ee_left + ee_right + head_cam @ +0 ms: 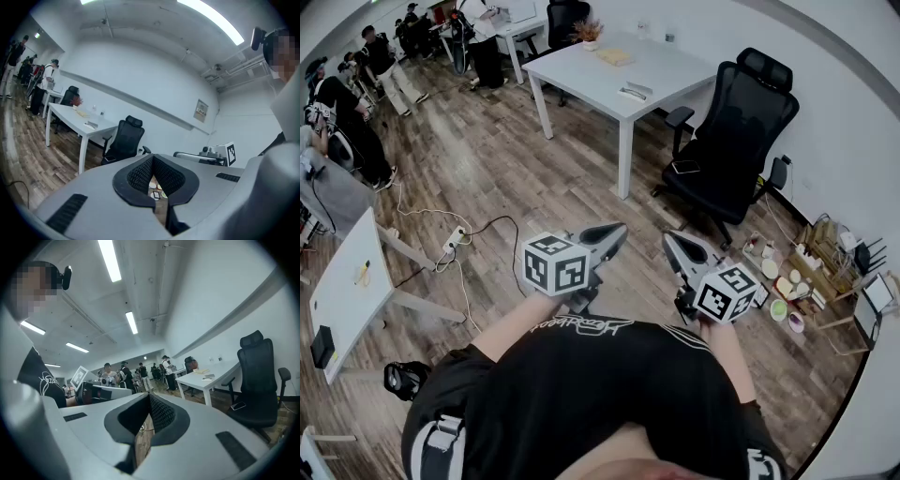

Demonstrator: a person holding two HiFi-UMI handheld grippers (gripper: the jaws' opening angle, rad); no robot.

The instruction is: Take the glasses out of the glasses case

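I hold both grippers close to my chest, above the wood floor. In the head view my left gripper and right gripper point forward, side by side and apart. Both are shut with nothing between their pads, as the left gripper view and the right gripper view show. A white table stands ahead, out of reach. On it lie a small grey flat object and a tan object, both too small to identify. No glasses are in view.
A black office chair stands right of the table with a phone on its seat. Small dishes and clutter lie along the right wall. Cables cross the floor by a white desk. Several people stand far left.
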